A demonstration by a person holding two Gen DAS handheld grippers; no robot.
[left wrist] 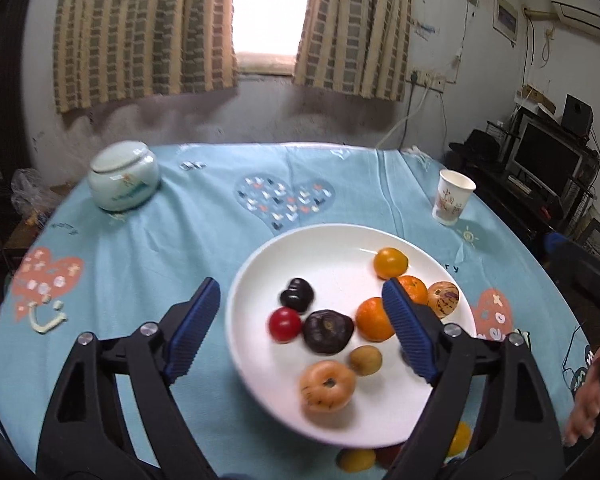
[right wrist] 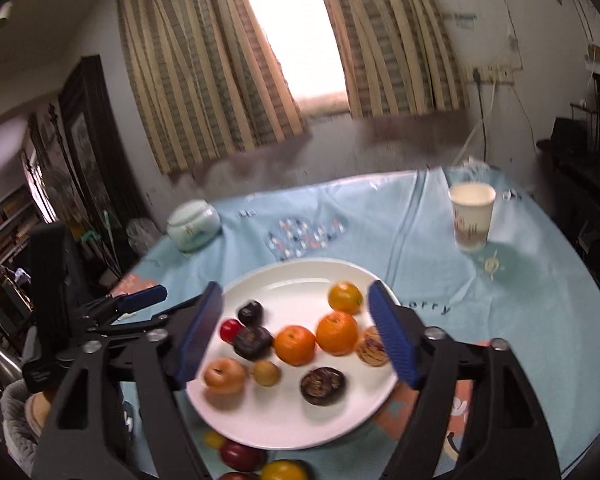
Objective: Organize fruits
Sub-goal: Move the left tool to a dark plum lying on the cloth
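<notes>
A white plate (left wrist: 260, 280) sits on the blue tablecloth and holds several fruits: two oranges (left wrist: 374, 318), a yellow fruit (left wrist: 390, 262), a red one (left wrist: 285, 324), dark purple ones (left wrist: 328, 331), a tan apple-like fruit (left wrist: 327, 390) and a striped one (left wrist: 443, 298). My left gripper (left wrist: 300, 328) is open and empty above the plate. The plate also shows in the right wrist view (right wrist: 292, 276) with the oranges (right wrist: 336, 332). My right gripper (right wrist: 296, 332) is open and empty over the plate. More fruits (right wrist: 240, 456) lie on the cloth at the plate's near edge.
A pale green lidded jar (left wrist: 124, 180) stands at the far left of the round table. A paper cup (left wrist: 452, 196) stands at the far right. The left gripper's body (right wrist: 72, 320) shows at the left of the right wrist view. Shelves and a monitor stand right of the table.
</notes>
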